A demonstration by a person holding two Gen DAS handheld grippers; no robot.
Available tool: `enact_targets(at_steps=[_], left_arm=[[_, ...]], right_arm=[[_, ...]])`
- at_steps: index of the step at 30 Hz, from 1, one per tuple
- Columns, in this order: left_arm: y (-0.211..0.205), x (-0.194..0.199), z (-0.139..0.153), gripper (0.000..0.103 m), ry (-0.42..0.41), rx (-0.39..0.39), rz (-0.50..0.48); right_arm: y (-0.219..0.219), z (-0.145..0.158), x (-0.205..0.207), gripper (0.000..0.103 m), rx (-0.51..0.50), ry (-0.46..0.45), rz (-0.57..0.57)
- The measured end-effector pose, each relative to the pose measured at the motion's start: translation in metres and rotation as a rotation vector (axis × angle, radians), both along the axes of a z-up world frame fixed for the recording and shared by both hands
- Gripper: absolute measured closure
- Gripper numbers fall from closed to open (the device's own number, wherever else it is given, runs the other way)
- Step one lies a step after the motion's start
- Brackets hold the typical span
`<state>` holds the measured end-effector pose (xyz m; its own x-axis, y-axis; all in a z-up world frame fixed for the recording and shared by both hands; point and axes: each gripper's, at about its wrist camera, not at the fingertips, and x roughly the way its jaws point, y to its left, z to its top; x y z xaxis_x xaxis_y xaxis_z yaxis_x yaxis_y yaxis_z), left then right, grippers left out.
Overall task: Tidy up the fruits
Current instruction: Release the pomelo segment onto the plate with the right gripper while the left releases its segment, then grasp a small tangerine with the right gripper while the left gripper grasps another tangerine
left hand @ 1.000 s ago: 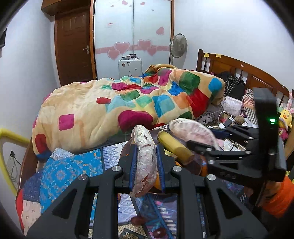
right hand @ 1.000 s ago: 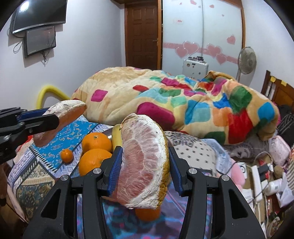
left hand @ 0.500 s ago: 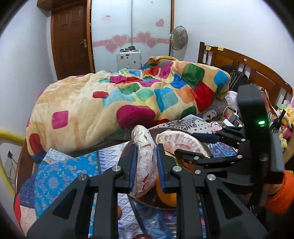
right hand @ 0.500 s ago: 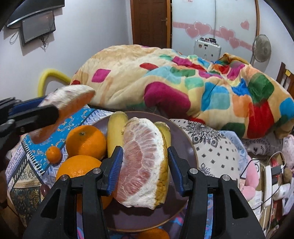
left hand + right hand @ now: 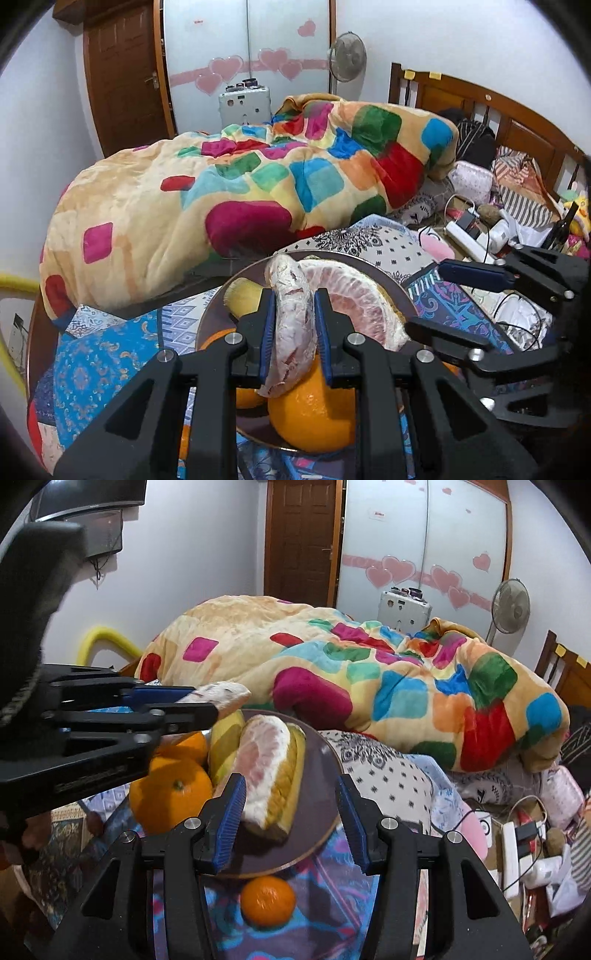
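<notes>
A dark round plate (image 5: 317,775) holds two oranges (image 5: 170,794), a banana (image 5: 225,738) and a large pomelo wedge (image 5: 266,768). My right gripper (image 5: 291,827) is open, its jaws on either side of the pomelo wedge's near end. My left gripper (image 5: 295,325) is shut on a thin pomelo slice (image 5: 293,325) and holds it above the plate's oranges (image 5: 314,410). That slice also shows in the right wrist view (image 5: 218,696). The released wedge also shows in the left wrist view (image 5: 354,302).
A small tangerine (image 5: 267,901) lies on the blue patterned cloth (image 5: 92,369) in front of the plate. A colourful quilt (image 5: 240,192) is heaped behind. Cables, a power strip (image 5: 469,240) and clutter lie to the right. A wooden headboard (image 5: 498,110) stands far right.
My right gripper lowered the large pomelo wedge onto the plate and opened, letting it go. My left gripper moved over the plate with its slice.
</notes>
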<state>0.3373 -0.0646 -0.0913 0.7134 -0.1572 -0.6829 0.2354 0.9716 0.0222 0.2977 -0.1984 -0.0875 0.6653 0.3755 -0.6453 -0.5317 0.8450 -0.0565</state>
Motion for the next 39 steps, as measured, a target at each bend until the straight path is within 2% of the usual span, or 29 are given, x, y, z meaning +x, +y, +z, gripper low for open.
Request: enact_targets(at_steps=[7,12,15,17,24,31,39], left_arm=[[-0.002,-0.003,0.000,0.081,0.015,-0.023,-0.001],[0.009,-0.021,0.009,0.081,0.001,-0.038,0.023],[0.022,-0.041,0.016,0.071,-0.026,-0.045,0.041],[0.032,-0.053,0.020,0.059,-0.042,-0.049,0.061],[0.079,-0.086,0.023,0.050,-0.043,-0.063,0.139],[0.108,-0.094,-0.002,0.049,0.021,-0.033,0.176],[0.120,-0.086,-0.043,0.049,0.123,-0.057,0.178]], right_arm=[[-0.008,-0.001,-0.004,0.056,0.012,-0.008,-0.009],[-0.011,0.002,-0.014,0.056,0.022,-0.015,-0.011],[-0.014,0.005,-0.022,0.056,0.028,-0.028,-0.016],[-0.016,0.006,-0.028,0.052,0.042,-0.028,-0.016],[-0.017,0.004,-0.042,0.051,0.059,-0.016,-0.029],[-0.016,-0.010,-0.052,0.051,0.029,-0.016,-0.045],[-0.025,-0.037,-0.052,0.051,0.027,0.046,-0.062]])
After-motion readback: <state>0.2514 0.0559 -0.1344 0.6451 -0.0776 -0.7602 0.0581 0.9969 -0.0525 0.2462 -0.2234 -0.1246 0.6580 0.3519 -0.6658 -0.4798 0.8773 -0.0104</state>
